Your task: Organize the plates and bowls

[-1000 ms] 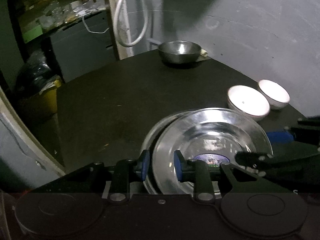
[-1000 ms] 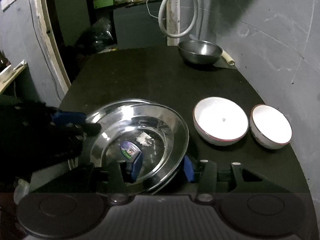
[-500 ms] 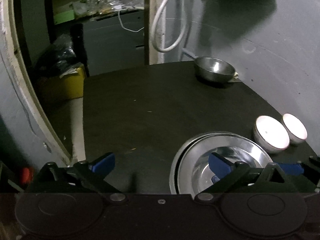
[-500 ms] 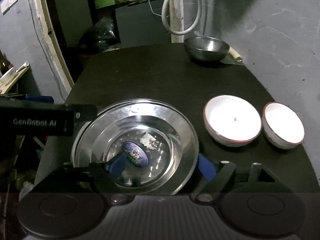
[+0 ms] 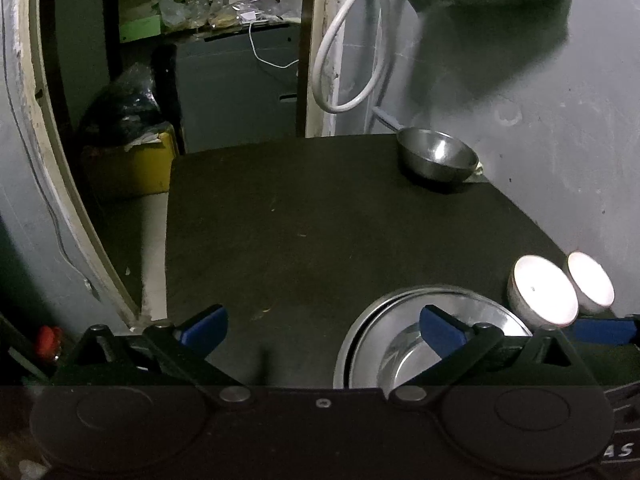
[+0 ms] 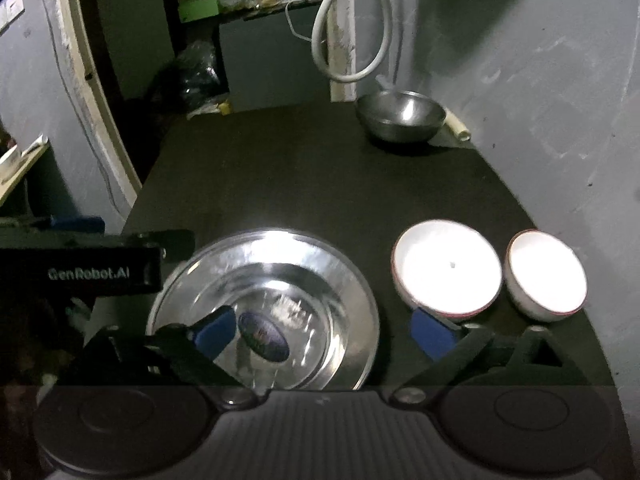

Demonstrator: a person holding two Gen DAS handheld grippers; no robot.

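Now we are holding the left gripper [image 5: 322,326] wide beside the steel plates [image 6: 264,312], while the right gripper [image 6: 324,330] is opening across their rim, gripping nothing

Shiny metal and glazed white ware on a matt black top.

The plates [image 6: 280,276] are polished metal, mirror-bright, with a glossy printed sticker [image 6: 264,336] in the well. The far bowl [image 6: 400,114] is duller brushed metal. Two white bowls [image 6: 446,268] look like smooth glazed ceramic with a thin dark rim line. The table [image 5: 300,220] is matt black and faintly scuffed. The wall [image 5: 540,120] is rough grey plaster with scrapes. The left gripper [image 5: 320,326] and right gripper [image 6: 324,332] are matt black plastic with smooth blue pads [image 5: 442,330]. A smooth white hose [image 5: 344,60] hangs by a chipped painted post.
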